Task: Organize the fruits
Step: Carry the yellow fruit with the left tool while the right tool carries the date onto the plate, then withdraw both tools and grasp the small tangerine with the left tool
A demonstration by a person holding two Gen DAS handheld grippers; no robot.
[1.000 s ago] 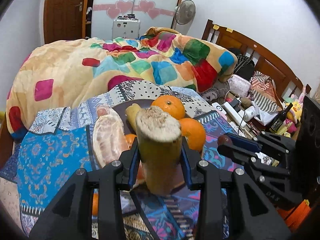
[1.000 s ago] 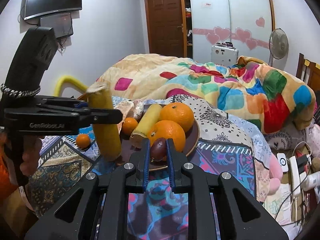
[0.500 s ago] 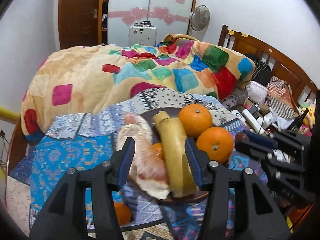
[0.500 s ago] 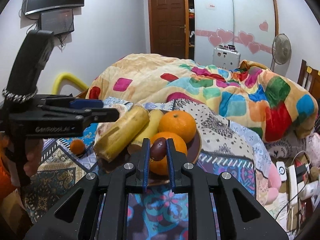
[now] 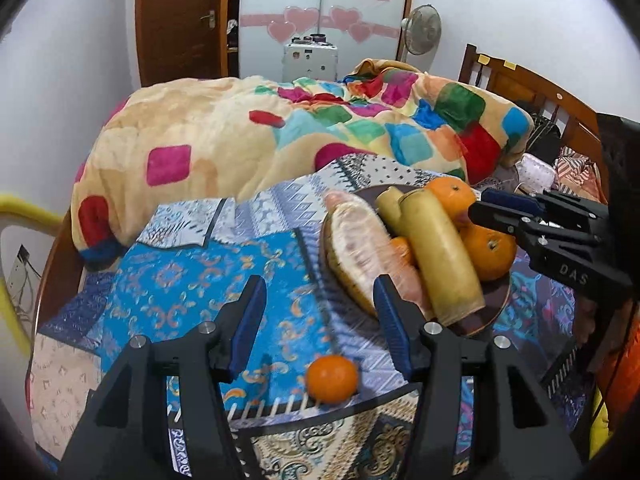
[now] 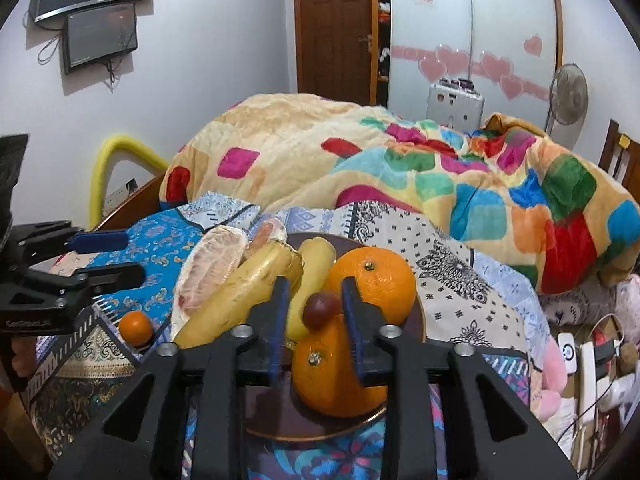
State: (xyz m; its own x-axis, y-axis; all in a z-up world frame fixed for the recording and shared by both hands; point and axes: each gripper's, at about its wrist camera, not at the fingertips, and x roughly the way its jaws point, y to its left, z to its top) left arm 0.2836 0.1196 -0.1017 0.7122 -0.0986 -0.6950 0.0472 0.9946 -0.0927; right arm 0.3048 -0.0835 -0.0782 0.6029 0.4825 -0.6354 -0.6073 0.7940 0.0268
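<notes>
Left gripper (image 5: 318, 316): jaws spread, gripping nothing, hovering lower centre. Small round orange tangerine (image 5: 331, 379): lying on the patterned blue cloth (image 5: 180, 292), near the brown plate (image 5: 486, 318); likely light, soft-skinned, roll-prone; grip across its middle. Right gripper (image 6: 314, 314): parted, small dark plum (image 6: 319, 310) sitting between, contact unclear.

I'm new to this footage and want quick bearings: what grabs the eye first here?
A brown plate heaped with fruit sits on the patterned bedspread: two oranges, a long banana and a peeled pomelo. The right gripper stands open around a small dark fruit resting on the nearer orange. One small tangerine lies alone on the bedspread, just beyond the open left gripper.
</notes>
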